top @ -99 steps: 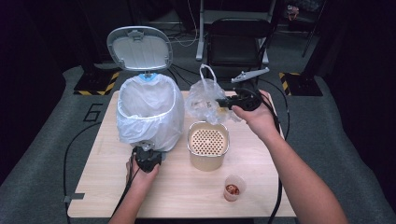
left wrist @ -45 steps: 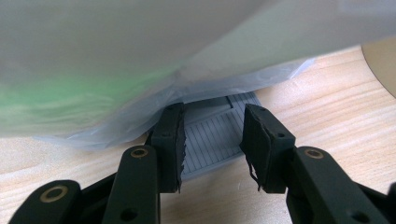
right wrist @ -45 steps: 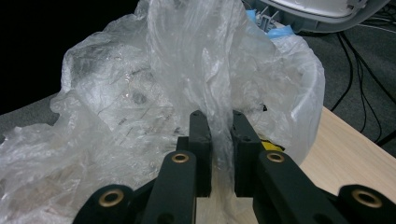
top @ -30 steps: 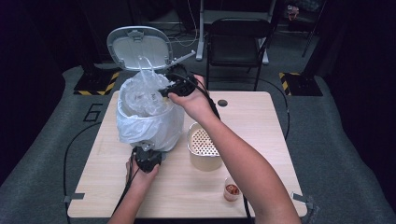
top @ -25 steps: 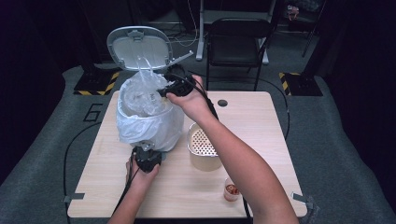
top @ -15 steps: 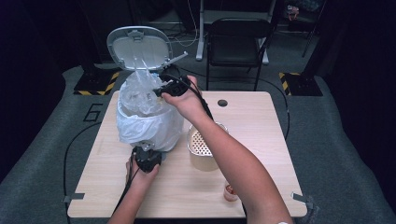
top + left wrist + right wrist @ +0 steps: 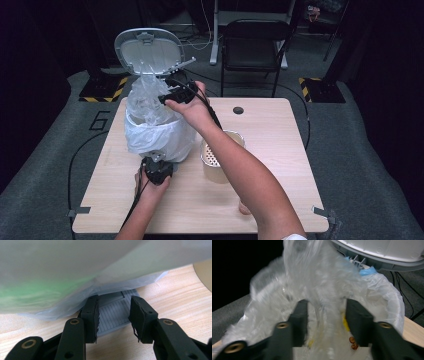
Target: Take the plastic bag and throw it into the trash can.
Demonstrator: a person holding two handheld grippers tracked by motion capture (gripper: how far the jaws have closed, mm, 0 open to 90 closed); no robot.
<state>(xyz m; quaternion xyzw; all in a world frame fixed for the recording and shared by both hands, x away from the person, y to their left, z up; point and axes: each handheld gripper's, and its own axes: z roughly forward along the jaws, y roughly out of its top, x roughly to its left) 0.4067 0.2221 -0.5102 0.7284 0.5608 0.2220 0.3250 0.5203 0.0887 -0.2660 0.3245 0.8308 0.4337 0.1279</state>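
The clear plastic bag (image 7: 150, 97), thin, soft, light and probably slippery, hangs over the open bin (image 7: 157, 135), between the wide jaws of the right gripper (image 7: 170, 96), best pinched at its bunched top, while the left gripper (image 7: 157, 169), jaws wide too, rests on the bin's pedal (image 7: 113, 313).

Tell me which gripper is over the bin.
The right gripper, open above the lined bin with a clear bag between its jaws. The left gripper sits at the bin's foot pedal.

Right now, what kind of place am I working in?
Probably a studio or lab recording space, not a home: a lone wooden table on grey carpet, black curtains around it, and hazard-striped stand bases with cables behind.
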